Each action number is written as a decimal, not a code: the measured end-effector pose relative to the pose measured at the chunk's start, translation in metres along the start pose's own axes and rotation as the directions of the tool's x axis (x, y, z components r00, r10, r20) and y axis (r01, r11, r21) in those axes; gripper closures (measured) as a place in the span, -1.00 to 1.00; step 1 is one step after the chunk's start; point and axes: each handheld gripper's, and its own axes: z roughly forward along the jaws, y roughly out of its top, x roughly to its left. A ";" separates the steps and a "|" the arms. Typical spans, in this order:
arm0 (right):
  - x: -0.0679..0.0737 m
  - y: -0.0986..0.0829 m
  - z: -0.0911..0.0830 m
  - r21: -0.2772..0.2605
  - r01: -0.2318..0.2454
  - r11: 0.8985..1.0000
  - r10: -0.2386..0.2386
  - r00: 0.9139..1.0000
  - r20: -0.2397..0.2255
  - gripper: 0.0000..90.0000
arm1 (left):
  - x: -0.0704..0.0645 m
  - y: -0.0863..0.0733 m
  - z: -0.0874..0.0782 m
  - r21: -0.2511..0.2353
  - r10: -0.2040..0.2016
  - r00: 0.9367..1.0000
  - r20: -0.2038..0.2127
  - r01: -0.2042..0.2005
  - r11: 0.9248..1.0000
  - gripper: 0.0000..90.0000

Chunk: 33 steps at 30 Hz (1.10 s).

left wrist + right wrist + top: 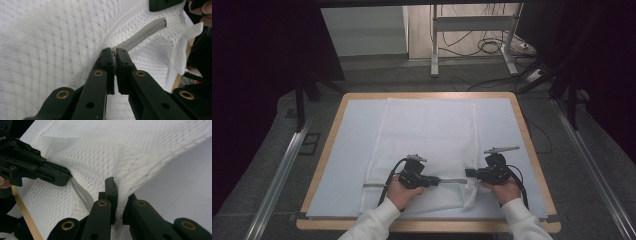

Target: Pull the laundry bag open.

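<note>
Left gripper view: left gripper pinches zipper pull of mesh bag; right gripper clamps mesh corner. Soft, light, floppy; hold taut beside zipper.

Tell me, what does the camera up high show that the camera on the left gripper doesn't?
The high view alone takes in the whole table, the floor with cables beyond it, and both white sleeves.

The left gripper view alone shows up close that the left gripper is shut on a small metal piece at the end of the grey zipper, apparently its pull.

Both show the white mesh bag and the right gripper at its corner.
</note>
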 end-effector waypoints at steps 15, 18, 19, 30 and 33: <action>0.000 0.000 -0.001 -0.005 0.004 1.000 -0.004 1.000 0.000 0.95 | 0.006 -0.004 -0.006 -0.006 -0.015 1.000 -0.012 0.015 1.000 0.93; 0.000 0.000 -0.001 -0.004 0.011 1.000 -0.011 1.000 0.001 0.95 | 0.007 -0.005 -0.007 -0.008 -0.018 1.000 -0.011 0.018 1.000 0.92; 0.000 0.000 -0.001 -0.005 0.012 1.000 -0.012 1.000 -0.002 0.95 | 0.007 -0.005 -0.008 -0.009 -0.017 1.000 -0.012 0.017 1.000 0.92; 0.001 0.000 0.000 -0.002 0.012 1.000 -0.012 1.000 -0.002 0.95 | 0.013 -0.009 -0.015 -0.014 -0.034 0.999 -0.016 0.034 0.999 0.92; 0.001 0.000 -0.001 -0.005 0.010 1.000 -0.010 1.000 -0.002 0.95 | 0.015 -0.010 -0.017 -0.017 -0.041 0.999 -0.018 0.041 0.999 0.92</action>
